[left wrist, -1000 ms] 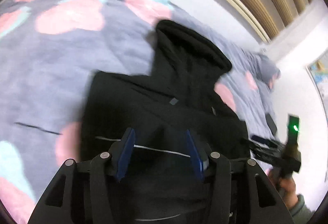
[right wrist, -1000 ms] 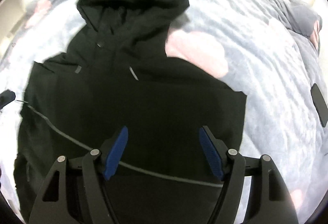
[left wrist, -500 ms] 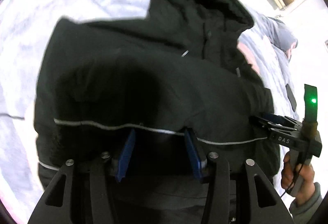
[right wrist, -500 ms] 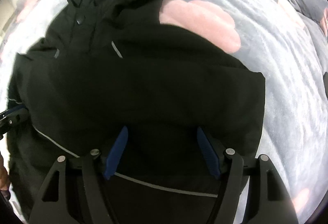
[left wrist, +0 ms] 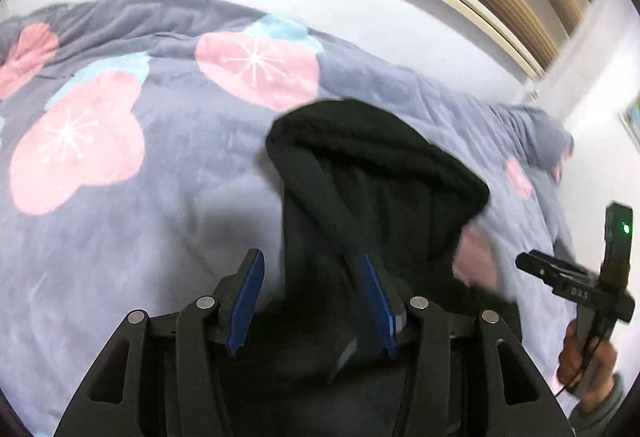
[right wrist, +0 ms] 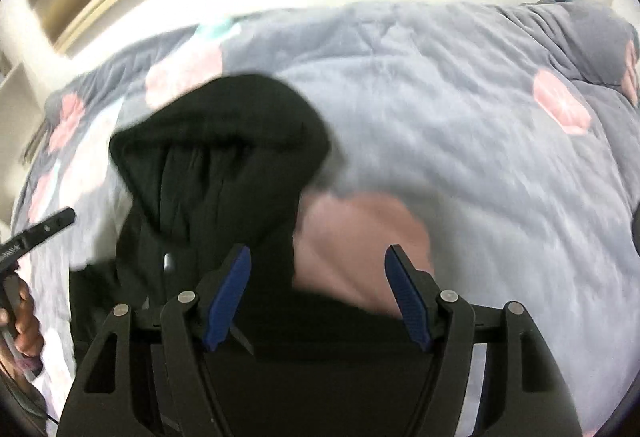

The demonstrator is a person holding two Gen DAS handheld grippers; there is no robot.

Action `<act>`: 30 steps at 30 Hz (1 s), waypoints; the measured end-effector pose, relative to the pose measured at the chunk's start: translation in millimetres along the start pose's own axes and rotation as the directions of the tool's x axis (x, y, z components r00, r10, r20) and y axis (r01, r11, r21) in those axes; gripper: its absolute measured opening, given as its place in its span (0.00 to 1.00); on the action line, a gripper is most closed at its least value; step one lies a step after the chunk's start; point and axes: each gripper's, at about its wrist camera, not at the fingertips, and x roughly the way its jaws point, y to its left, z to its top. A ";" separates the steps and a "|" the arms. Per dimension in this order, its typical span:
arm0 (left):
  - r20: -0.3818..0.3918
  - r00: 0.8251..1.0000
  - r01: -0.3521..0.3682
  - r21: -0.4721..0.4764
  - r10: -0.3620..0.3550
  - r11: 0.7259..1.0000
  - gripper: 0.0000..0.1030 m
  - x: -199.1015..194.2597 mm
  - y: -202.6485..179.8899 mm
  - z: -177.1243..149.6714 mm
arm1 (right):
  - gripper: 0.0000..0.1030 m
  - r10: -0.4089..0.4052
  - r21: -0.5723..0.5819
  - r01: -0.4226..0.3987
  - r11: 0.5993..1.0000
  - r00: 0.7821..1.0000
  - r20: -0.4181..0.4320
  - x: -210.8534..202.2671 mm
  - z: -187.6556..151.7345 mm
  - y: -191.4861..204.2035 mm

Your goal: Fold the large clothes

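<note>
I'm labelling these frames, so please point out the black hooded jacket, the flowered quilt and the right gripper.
black hooded jacket (left wrist: 380, 165): left wrist view, on the hood's rim.
flowered quilt (left wrist: 192, 141): left wrist view, on bare grey fabric.
right gripper (right wrist: 318, 293): right wrist view, midway between its blue fingers.

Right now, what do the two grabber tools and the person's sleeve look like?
Each black plastic gripper has silver rivets and ridged blue finger pads. The right one's upright black stalk glows with a green light. The person's grey-green cuffed sleeve shows below.
</note>
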 end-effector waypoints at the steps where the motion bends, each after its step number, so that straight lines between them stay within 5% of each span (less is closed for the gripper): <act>1: -0.003 1.000 0.004 -0.018 -0.004 1.000 0.51 10.0 3.9 8.5 | 0.70 0.011 0.015 -0.011 1.000 1.000 0.003 7.2 6.2 -0.1; 9: -0.082 0.997 0.007 -0.107 -0.016 0.994 0.51 84.7 20.9 44.9 | 0.70 0.094 0.164 -0.082 0.983 0.993 -0.067 85.4 42.5 -13.7; 10: -0.088 0.996 0.009 -0.129 -0.021 0.992 0.51 92.9 23.9 47.3 | 0.60 0.090 0.166 -0.075 0.983 0.993 -0.082 96.8 43.0 -12.1; 11: -0.095 0.995 0.006 -0.154 -0.021 0.988 0.51 102.1 27.4 49.8 | 0.37 0.096 0.167 -0.080 0.983 0.991 -0.091 104.1 43.6 -11.3; 12: -0.104 0.994 0.012 -0.176 -0.031 0.984 0.45 110.9 31.4 52.7 | 0.24 0.104 0.168 -0.087 0.982 0.990 -0.095 107.4 42.3 -12.0; 13: -0.100 0.994 0.024 -0.197 -0.045 0.980 0.09 116.0 36.2 55.8 | 0.11 0.109 0.170 -0.092 0.981 0.990 -0.090 107.6 42.6 -13.2; 14: -0.100 0.993 0.047 -0.217 -0.070 0.975 0.07 118.0 40.6 57.9 | 0.10 0.120 0.174 -0.107 0.979 0.991 -0.062 100.1 42.9 -16.3; 17: 0.003 0.980 0.193 -0.279 -0.200 0.941 0.06 94.1 55.3 54.5 | 0.09 0.156 0.146 -0.157 0.977 0.988 0.024 72.7 38.2 -22.7; 20: 0.046 0.957 0.284 -0.335 -0.286 0.898 0.06 82.0 73.9 40.4 | 0.09 0.145 0.128 -0.145 0.981 0.989 0.005 82.3 24.7 -25.0; 24: -0.123 0.959 0.182 -0.429 -0.256 0.885 0.08 132.8 103.4 14.6 | 0.09 0.168 0.177 -0.141 0.974 0.974 -0.151 143.4 3.7 -35.2; 27: -0.133 0.947 0.203 -0.455 -0.292 0.867 0.11 145.3 109.5 9.8 | 0.14 0.182 0.189 -0.151 0.970 0.970 -0.159 143.3 5.8 -37.5; 30: -0.124 0.963 0.177 -0.376 -0.239 0.910 0.21 124.2 97.9 16.7 | 0.38 0.153 0.148 -0.128 0.981 0.973 -0.174 122.0 11.5 -38.6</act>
